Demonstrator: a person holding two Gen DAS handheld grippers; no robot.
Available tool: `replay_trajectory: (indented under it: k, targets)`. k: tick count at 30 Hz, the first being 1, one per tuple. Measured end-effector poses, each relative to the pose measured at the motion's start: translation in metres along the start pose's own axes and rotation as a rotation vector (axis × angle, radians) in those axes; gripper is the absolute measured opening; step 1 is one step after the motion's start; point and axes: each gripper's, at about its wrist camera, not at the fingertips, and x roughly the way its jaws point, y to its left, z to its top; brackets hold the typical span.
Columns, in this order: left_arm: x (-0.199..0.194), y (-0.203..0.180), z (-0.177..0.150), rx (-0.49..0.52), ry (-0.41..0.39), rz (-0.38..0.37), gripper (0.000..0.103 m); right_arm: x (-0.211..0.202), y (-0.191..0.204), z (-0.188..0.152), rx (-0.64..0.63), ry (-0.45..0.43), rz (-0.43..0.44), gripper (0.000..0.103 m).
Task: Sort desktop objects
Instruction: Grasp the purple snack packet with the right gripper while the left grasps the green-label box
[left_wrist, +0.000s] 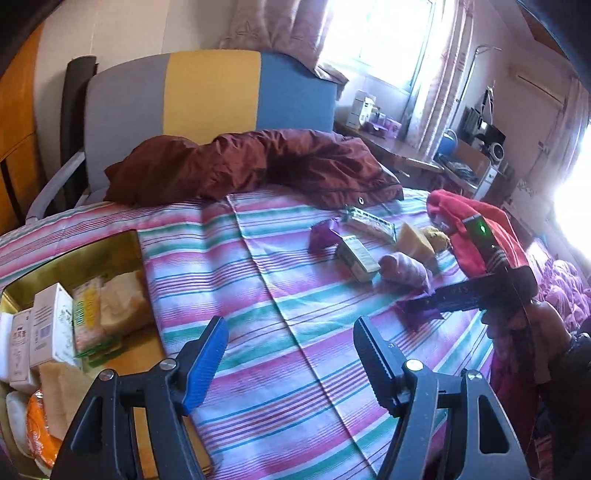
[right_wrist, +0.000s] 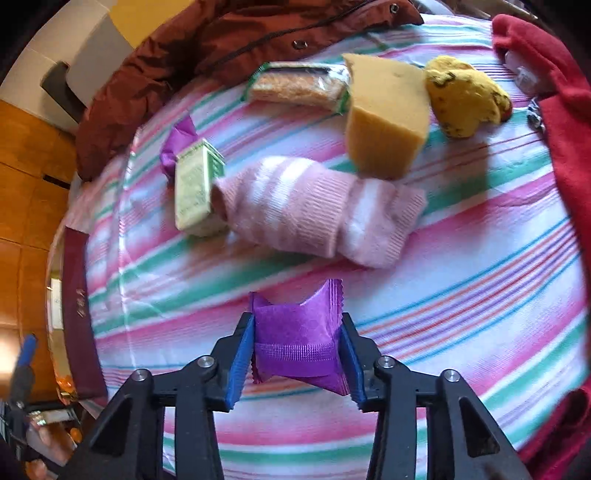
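Note:
My right gripper (right_wrist: 297, 343) is shut on a purple sachet (right_wrist: 295, 336) and holds it over the striped bedcover (right_wrist: 480, 295). Beyond it lie a rolled pink sock (right_wrist: 314, 210), a small green box (right_wrist: 195, 188), a second purple sachet (right_wrist: 181, 140), a cracker pack (right_wrist: 299, 88), a tan sponge block (right_wrist: 388, 114) and a yellow sponge (right_wrist: 461, 96). My left gripper (left_wrist: 291, 354) is open and empty above the cover, right of a gold tin (left_wrist: 74, 258) holding boxes (left_wrist: 48, 325) and packets. The right gripper with its sachet (left_wrist: 421, 314) shows in the left wrist view.
A maroon jacket (left_wrist: 258, 162) lies at the back of the bed before a striped headboard (left_wrist: 210, 88). A red garment (left_wrist: 476, 229) lies at the right. A cluttered desk (left_wrist: 424, 147) stands by the window.

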Motion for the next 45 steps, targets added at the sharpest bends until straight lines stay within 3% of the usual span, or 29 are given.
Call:
replay_trajectory:
  k: [3,4,6,8,12,14,15,17,21,25,29,45]
  targets:
    - [0.006,-0.005,-0.002,0.012,0.018,-0.004,0.071,-0.002,-0.003,-0.006,0.009,-0.026,0.018,0.059]
    - [0.008,-0.005,-0.002,0.013,0.024,-0.005,0.071,-0.003,0.0,-0.006,-0.005,-0.034,-0.002,0.07]
    - [0.012,-0.006,-0.002,0.013,0.03,-0.009,0.071,-0.006,0.002,-0.006,-0.015,-0.046,-0.076,0.08]
    - [0.015,-0.005,-0.002,0.012,0.038,-0.009,0.071,-0.009,0.008,-0.008,-0.031,-0.062,-0.144,0.08]
    - [0.026,-0.005,0.001,0.008,0.062,-0.018,0.071,-0.013,0.009,-0.013,-0.085,-0.06,-0.168,0.08]
    - [0.032,-0.007,0.005,0.01,0.067,-0.022,0.071,-0.005,0.013,-0.02,-0.131,-0.053,-0.231,0.075]
    - [0.036,-0.009,0.008,0.015,0.074,-0.022,0.071,0.0,0.017,-0.022,-0.151,-0.048,-0.262,0.062]
    - [0.043,-0.013,0.012,0.02,0.084,-0.025,0.07,0.001,0.024,-0.025,-0.195,-0.071,-0.305,0.05]
    - [0.064,-0.018,0.023,-0.013,0.128,-0.07,0.069,-0.005,0.021,-0.026,-0.184,-0.104,-0.283,0.043]
    - [0.089,-0.023,0.031,-0.052,0.181,-0.102,0.059,-0.011,0.009,-0.023,-0.139,-0.113,-0.234,0.043]
    - [0.113,-0.028,0.043,-0.092,0.222,-0.13,0.058,-0.012,0.005,-0.024,-0.141,-0.112,-0.234,0.043]
    - [0.203,-0.063,0.092,-0.184,0.323,-0.107,0.058,-0.012,0.009,-0.025,-0.164,-0.108,-0.239,0.045]
